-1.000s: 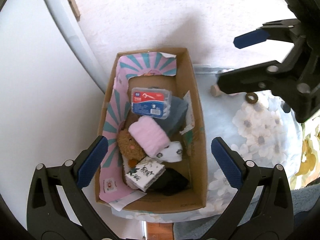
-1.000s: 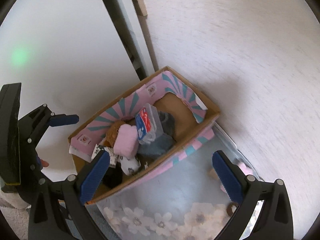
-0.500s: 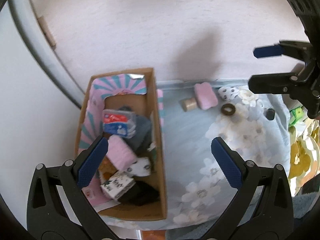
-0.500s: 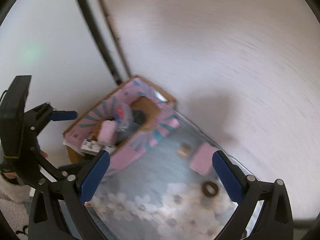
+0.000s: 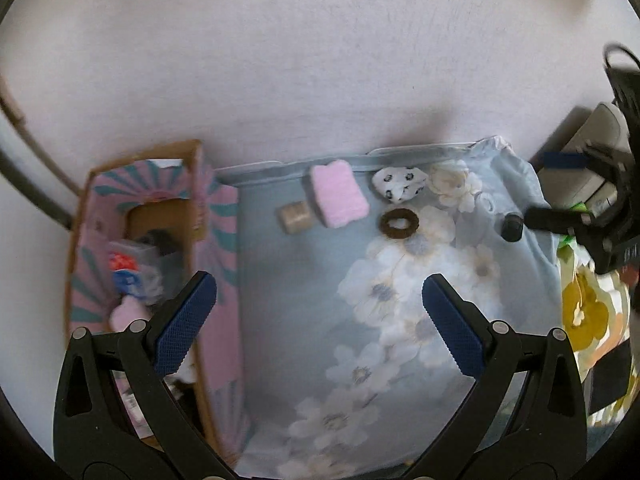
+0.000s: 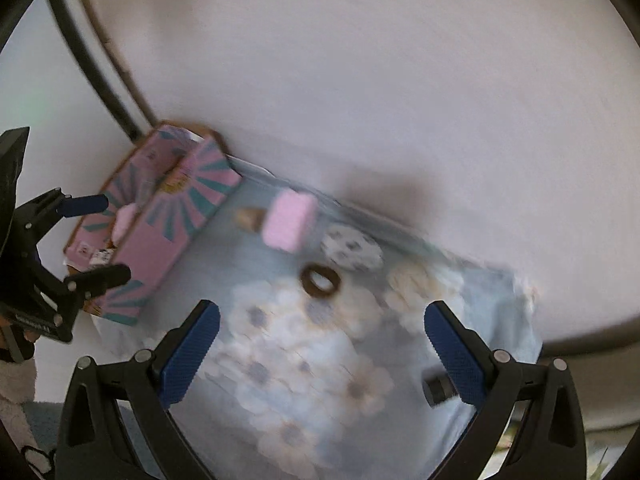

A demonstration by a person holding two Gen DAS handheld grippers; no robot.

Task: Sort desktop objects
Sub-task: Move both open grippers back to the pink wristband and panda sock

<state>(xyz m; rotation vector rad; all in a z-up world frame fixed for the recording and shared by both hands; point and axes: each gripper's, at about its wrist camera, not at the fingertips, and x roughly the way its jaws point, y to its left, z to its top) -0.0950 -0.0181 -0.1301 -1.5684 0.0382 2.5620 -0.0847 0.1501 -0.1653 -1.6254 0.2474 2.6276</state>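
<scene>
The cardboard box (image 5: 216, 216) sits at the left edge of the floral cloth (image 5: 400, 320) — pink sponge (image 5: 338, 196), brown ring (image 5: 399, 223) and small roll (image 5: 295, 218) lie along the far edge. Open cloth lies below my left gripper (image 5: 319, 320) and right gripper (image 6: 322, 350), jaws wide, empty.

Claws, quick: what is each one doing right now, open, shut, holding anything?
Left claw: open, empty, above the floral cloth.
Right claw: open, empty, above the same cloth.
</scene>
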